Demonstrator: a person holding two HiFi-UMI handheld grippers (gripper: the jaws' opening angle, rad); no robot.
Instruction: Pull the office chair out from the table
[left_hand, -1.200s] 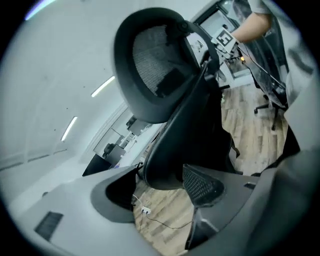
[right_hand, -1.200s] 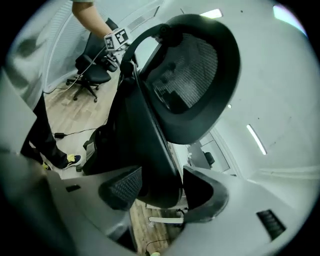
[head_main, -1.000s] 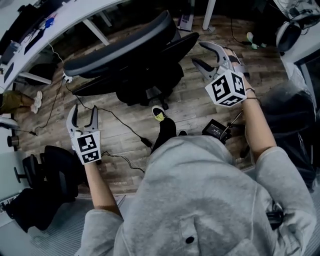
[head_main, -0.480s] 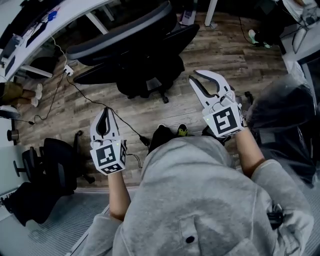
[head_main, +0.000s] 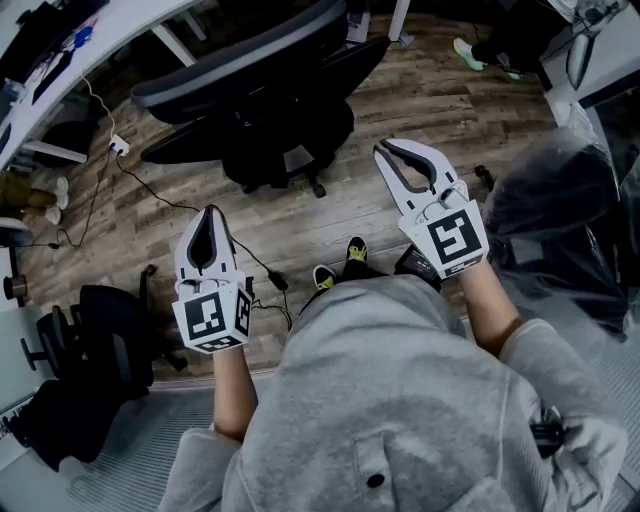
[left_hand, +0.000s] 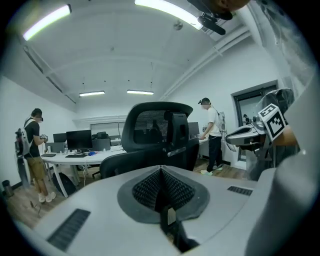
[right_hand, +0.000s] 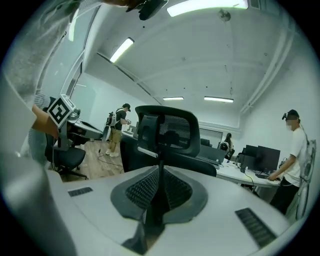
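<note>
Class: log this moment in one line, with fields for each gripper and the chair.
left gripper: shut, empty | right gripper: shut, empty | chair: ahead, apart from both grippers

The office chair (head_main: 280, 110) hides most of its own wheeled base under its seat in the head view. Left of the chair, the table (head_main: 100, 55) runs off the top and left edges.

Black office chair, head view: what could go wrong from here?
1. The black cable crosses the wood floor between the black office chair and the person's shoes: casters could snag it, or feet trip.
2. A second black chair at lower left and a plastic-covered chair at right crowd any step back.
</note>
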